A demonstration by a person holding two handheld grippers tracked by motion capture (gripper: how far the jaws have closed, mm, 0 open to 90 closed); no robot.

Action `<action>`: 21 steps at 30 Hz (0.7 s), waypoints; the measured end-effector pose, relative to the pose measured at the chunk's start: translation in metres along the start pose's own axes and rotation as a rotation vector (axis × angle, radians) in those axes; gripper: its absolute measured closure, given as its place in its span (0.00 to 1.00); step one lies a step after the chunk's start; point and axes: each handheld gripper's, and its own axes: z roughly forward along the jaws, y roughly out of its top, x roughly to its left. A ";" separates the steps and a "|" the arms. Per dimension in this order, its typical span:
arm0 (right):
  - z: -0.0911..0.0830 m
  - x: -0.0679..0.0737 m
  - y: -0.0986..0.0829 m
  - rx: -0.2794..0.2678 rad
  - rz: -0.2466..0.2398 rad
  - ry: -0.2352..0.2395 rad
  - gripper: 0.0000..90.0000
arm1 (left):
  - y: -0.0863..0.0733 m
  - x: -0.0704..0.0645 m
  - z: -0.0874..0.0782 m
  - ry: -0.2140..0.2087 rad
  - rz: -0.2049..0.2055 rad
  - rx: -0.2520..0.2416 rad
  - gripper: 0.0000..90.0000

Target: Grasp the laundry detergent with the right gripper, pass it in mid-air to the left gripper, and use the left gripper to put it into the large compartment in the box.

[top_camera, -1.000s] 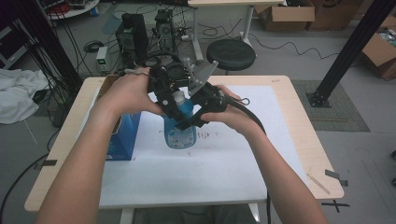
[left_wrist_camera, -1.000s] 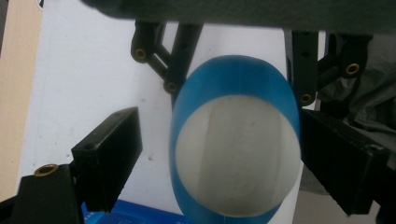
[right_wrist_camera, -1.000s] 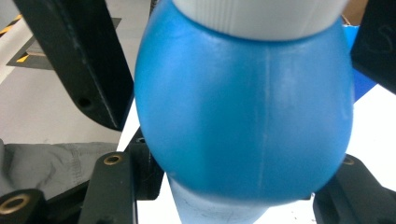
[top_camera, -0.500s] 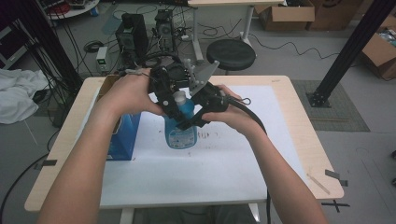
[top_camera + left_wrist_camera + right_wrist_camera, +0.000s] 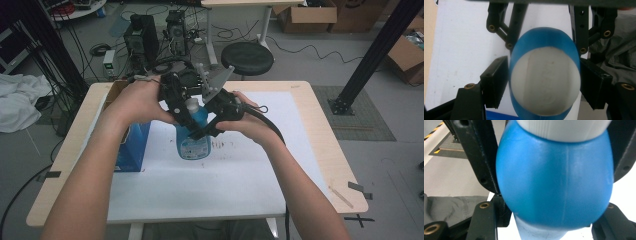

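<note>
A: Bottle (image 5: 194,131)? Any text?
B: Just right of the blue box (image 5: 131,147). Label unreadable, cap embossing blurred. Left gripper (image 5: 181,102) clamps the cap (image 5: 546,84), right gripper (image 5: 209,124) clamps the shoulder.

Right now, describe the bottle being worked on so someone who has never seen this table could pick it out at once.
Start at the wooden table with the white sheet on it. Near the sheet's far middle, both hand-held grippers meet over the blue bottle, right of the blue box. Unlike the box, it is a rounded translucent bottle with a white cap and a front label.
</note>
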 end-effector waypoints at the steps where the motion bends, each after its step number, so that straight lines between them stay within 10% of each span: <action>1: 0.000 0.000 0.000 0.001 0.004 0.001 0.49 | 0.000 0.000 0.000 -0.003 0.000 0.000 0.36; 21: 0.001 0.000 -0.002 -0.003 0.012 0.015 0.49 | 0.000 0.000 0.001 -0.003 0.014 -0.003 0.42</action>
